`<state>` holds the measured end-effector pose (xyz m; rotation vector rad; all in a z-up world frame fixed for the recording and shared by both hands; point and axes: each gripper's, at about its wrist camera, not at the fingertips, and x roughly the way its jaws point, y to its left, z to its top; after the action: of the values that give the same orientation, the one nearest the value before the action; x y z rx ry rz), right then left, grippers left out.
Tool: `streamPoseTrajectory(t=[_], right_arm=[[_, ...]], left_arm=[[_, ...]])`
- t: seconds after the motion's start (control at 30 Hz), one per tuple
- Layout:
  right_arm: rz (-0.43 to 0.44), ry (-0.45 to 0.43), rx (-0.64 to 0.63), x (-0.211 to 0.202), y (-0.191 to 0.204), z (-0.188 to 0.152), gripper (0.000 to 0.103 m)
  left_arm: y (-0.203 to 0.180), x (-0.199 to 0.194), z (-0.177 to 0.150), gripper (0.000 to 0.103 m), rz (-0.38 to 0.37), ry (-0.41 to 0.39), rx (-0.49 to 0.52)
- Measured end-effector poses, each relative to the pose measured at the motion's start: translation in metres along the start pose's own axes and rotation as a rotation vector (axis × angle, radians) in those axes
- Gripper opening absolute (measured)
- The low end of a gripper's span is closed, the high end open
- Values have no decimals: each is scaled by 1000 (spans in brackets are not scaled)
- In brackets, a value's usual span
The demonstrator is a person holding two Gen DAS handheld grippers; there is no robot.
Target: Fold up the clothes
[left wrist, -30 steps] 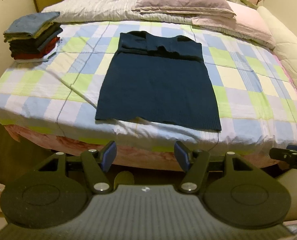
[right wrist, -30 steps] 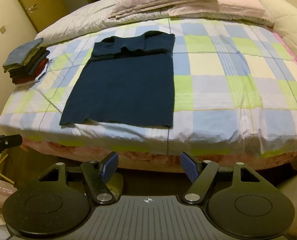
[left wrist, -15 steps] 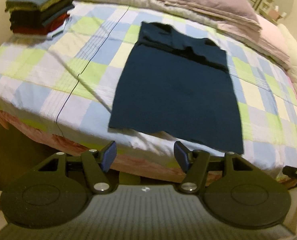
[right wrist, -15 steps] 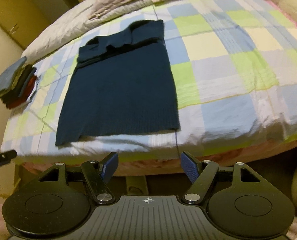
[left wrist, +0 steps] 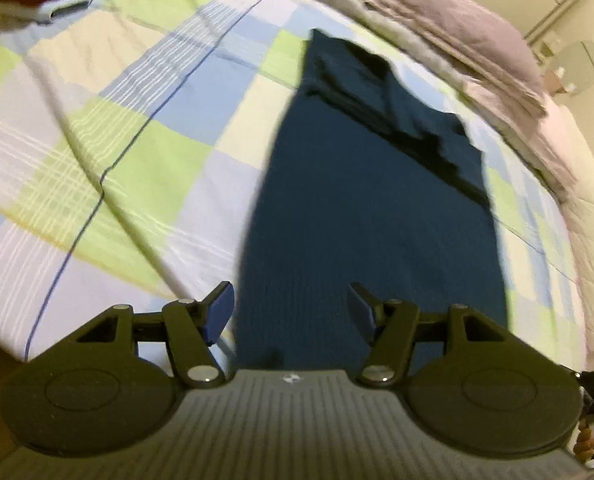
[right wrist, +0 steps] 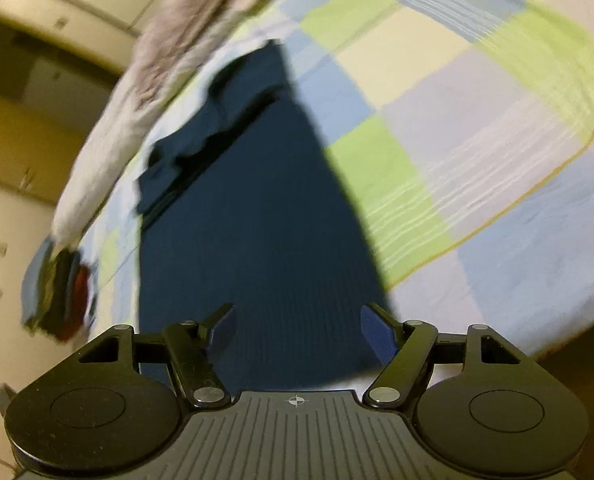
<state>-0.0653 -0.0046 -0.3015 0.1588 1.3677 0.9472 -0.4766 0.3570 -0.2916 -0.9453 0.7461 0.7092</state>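
**Soft navy knit, best taken at the two hem corners**

On the bed with the pastel checked sheet (left wrist: pixel 145 152) lies a dark navy ribbed knit garment (left wrist: pixel 361 216), spread flat with its hem toward the near edge of the mattress and its upper part already turned down over the body, forming a thicker band at the far end. Both views are blurred, so the fine detail of that band cannot be read.

The left hand-held gripper (left wrist: pixel 291 312) hangs just above the hem near the garment's left corner, its blue-padded jaws standing wide apart with nothing between them. The right hand-held gripper (right wrist: pixel 297 330) sits likewise over the hem toward the right corner, jaws apart and empty.

Judging by the ribbing and the way it drapes, the knit is soft, limp and fairly light, with some stretch; it will sag between two holds and will not keep a crease by itself. The cloth looks grippy rather than slick and should not slip from the pads. A pinch at each hem corner, catching every layer at the edge, seems the surest hold. Taking only the top layer would let the garment peel open, and uneven pulls would skew it.

A stack of folded clothes in blue, dark and red (right wrist: pixel 55 288) rests near the bed's left side, well apart from the garment.
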Motion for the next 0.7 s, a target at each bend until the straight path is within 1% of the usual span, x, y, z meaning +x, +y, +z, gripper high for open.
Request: streamPoseTrajectory(t=[0.1,0.17,0.23,0.3,0.33,0.4,0.43,0.5,0.53,0.6,0.63,0.7], right_arm=[[42,-11,66,24,-26,18,72],[71,-19,110,41,-44,30,72],[94,0,113,46,-50,32,72],[117,23,110,50,-55,31,72],[129,34,108,51,-57,31,72],[152,57,104,55,-61,31,71],[163,69,102,56,-63,31,71],[186,92,99,60,-68,31,71],[198,103,97,62,-70,30,70],[221,126,93,65,-75,30,59],[232,138,91,67,-77,30,58],[260,171,106,69,-79,26,57]], left_arm=[[23,25,11,56,-39,0,-31],[33,34,15,55,-91,-7,-56],[41,44,17,52,-151,2,-88],[47,52,16,48,-183,28,-96],[50,56,14,45,-200,53,-96],[53,64,7,44,-235,105,-89],[54,65,3,43,-248,113,-81],[56,65,-6,43,-290,137,-106],[58,64,-11,43,-313,149,-120],[59,65,-20,43,-360,183,-144],[59,67,-25,43,-376,199,-145],[59,68,-28,44,-381,179,-160]])
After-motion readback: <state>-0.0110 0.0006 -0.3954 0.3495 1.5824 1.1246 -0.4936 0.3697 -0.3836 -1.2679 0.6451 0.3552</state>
